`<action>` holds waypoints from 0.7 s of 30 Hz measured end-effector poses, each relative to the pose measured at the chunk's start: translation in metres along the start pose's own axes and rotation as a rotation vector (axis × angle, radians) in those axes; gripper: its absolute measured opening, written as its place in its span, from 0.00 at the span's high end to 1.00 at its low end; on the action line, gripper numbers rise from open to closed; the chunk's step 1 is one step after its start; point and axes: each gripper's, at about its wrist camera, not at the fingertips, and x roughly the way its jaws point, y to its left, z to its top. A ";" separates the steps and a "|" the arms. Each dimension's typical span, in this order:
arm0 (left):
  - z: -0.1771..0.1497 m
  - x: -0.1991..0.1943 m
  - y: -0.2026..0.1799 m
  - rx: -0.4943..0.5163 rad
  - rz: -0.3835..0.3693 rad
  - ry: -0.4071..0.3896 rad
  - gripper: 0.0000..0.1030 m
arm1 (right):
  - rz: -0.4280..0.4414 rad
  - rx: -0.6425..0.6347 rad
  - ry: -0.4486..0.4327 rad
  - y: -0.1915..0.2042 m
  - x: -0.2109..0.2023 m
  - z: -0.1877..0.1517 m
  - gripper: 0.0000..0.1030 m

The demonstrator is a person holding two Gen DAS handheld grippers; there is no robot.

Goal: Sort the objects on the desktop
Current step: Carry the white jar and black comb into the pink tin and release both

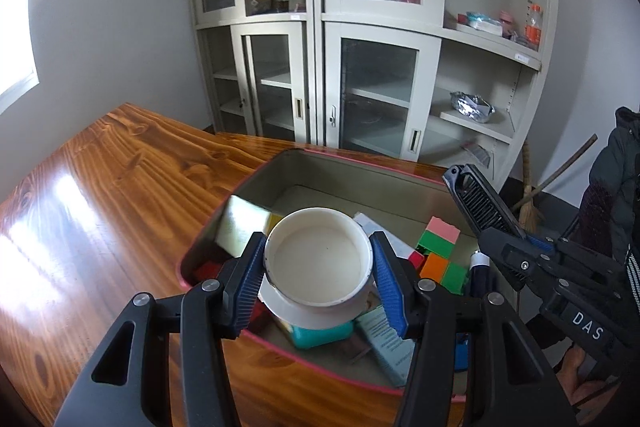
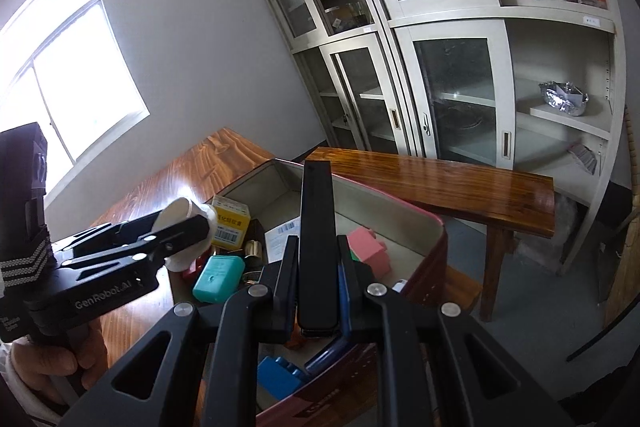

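My left gripper (image 1: 319,273) is shut on a white round jar (image 1: 318,257) and holds it over the red-rimmed bin (image 1: 256,175); it also shows in the right wrist view (image 2: 182,223). My right gripper (image 2: 318,259) is shut on a long black flat bar (image 2: 316,227), which stands upright above the bin (image 2: 430,251). The bar also shows at the right of the left wrist view (image 1: 482,203). In the bin lie a teal box (image 2: 218,277), a yellow box (image 2: 232,219), colour cubes (image 1: 440,251) and a pink block (image 2: 370,247).
The bin sits on a glossy wooden table (image 1: 120,187). A wooden bench (image 2: 460,183) stands behind it, before grey glass-door cabinets (image 1: 360,47). A broom (image 1: 532,203) leans at the right. A window (image 2: 68,67) is at the left.
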 end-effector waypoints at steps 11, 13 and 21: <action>-0.002 0.023 -0.001 -0.024 0.003 0.059 0.40 | 0.016 -0.005 0.027 0.002 0.012 -0.001 0.82; -0.001 0.024 0.001 -0.037 0.011 0.057 0.33 | 0.027 -0.013 0.037 0.005 0.014 -0.001 0.82; -0.005 0.013 0.014 -0.083 0.039 0.028 0.33 | 0.035 -0.028 0.041 0.012 0.019 0.004 0.82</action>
